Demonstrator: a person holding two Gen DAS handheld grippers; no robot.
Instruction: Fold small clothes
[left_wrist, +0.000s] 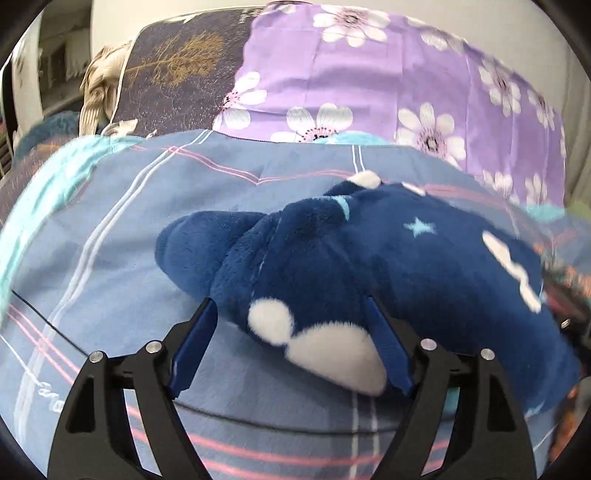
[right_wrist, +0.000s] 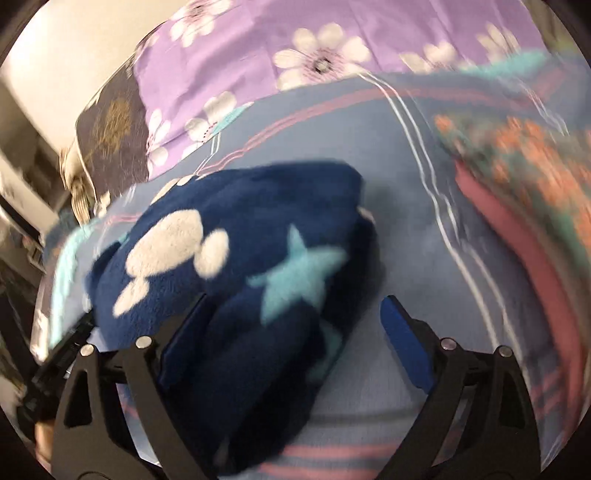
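Observation:
A small navy fleece garment (left_wrist: 369, 266) with white mouse-head shapes and pale blue stars lies bunched on the blue striped bedsheet (left_wrist: 129, 229). My left gripper (left_wrist: 291, 306) is open, its two blue-padded fingers standing on either side of the garment's near edge. In the right wrist view the same garment (right_wrist: 236, 280) lies folded in a thick bundle. My right gripper (right_wrist: 295, 306) is open, with the garment's near end between the fingers, against the left finger (right_wrist: 184, 332). The right finger (right_wrist: 402, 332) stands apart over bare sheet.
A purple flowered cover (left_wrist: 369, 85) and a dark quilt with a gold tree print (left_wrist: 177, 70) lie at the back. A teal and orange patterned cloth (right_wrist: 524, 158) with a pink band lies to the right. The sheet (right_wrist: 424, 229) shows beside the garment.

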